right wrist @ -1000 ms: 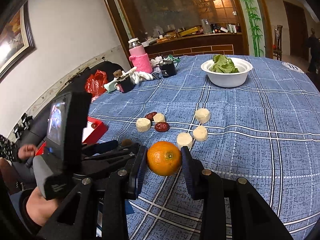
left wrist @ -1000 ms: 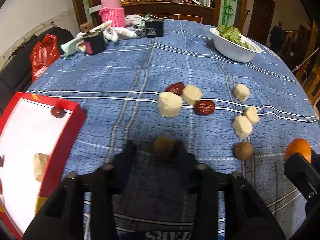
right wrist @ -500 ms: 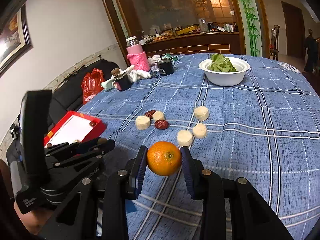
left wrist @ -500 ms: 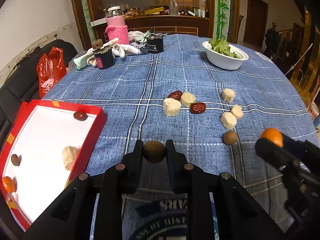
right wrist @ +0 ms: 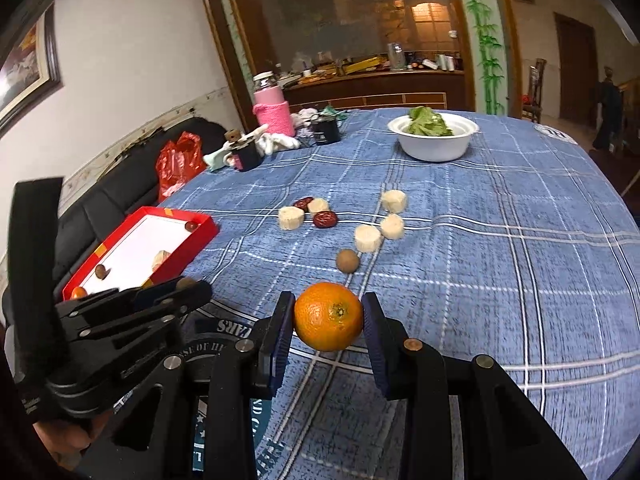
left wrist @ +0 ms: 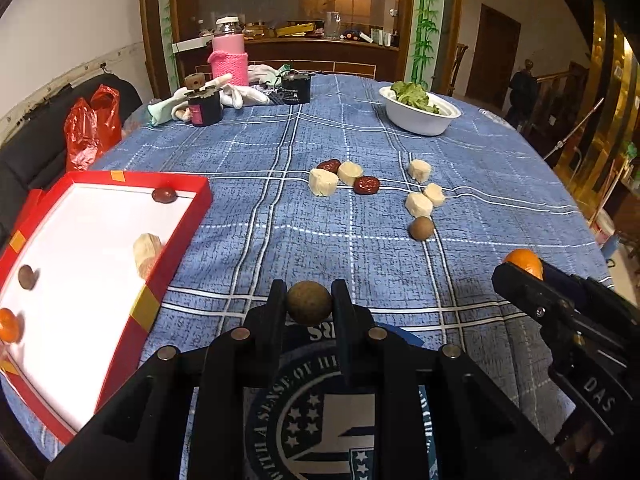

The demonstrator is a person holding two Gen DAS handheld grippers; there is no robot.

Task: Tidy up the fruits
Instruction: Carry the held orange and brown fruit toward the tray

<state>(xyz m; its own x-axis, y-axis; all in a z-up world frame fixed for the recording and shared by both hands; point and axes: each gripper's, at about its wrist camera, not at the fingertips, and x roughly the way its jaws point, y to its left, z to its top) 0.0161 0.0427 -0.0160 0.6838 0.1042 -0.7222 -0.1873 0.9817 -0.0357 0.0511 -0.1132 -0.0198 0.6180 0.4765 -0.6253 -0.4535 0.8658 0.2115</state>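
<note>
i see a blue tablecloth (left wrist: 248,216) crossed by a white plaid grid filling most of the frame, with a dark navy round emblem (left wrist: 332,412) lettered in white at the bottom centre. at the left edge sits a red tray (left wrist: 176,240) with a white floor and yellow-orange tape patches, while mid-frame lie cream-white chunks (left wrist: 322,182), dark red wrinkled dates (left wrist: 366,185) and a dull brown round fruit (left wrist: 421,228). my black left gripper (left wrist: 309,304) pinches a khaki-brown ball (left wrist: 309,303), my black right gripper (right wrist: 328,318) with navy pads grips a bright orange (right wrist: 329,316), and toward the top stand a white bowl (left wrist: 420,120) of green leaves and a pink knitted bottle (left wrist: 229,60).
</note>
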